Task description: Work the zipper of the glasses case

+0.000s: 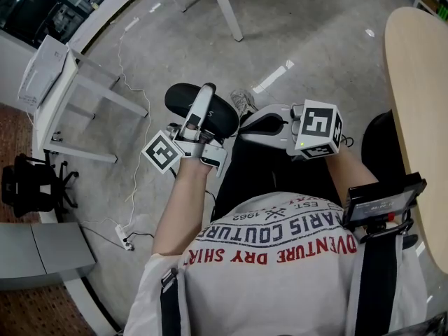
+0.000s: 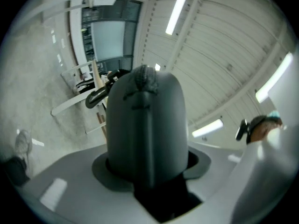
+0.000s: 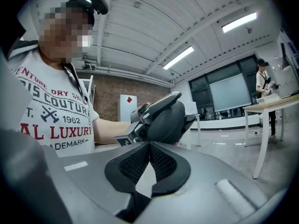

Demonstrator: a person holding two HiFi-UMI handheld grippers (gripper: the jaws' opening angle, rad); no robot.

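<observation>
The black glasses case (image 1: 225, 115) is held up in front of my lap. My left gripper (image 1: 202, 108) is shut on it, one white finger lying along its top. In the left gripper view the case (image 2: 145, 125) fills the space between the jaws as a dark dome with a seam down its middle. My right gripper (image 1: 243, 123) points left at the case's right end. In the right gripper view its tips (image 3: 149, 143) meet just in front of the case (image 3: 166, 120), and I see nothing between the pads. The zipper pull is not visible.
A light wooden table (image 1: 420, 103) runs down the right side. A white table (image 1: 63, 96) and a black chair (image 1: 35, 180) stand at the left, with a cable and power strip (image 1: 124, 238) on the floor. Another person (image 3: 262, 80) stands far off.
</observation>
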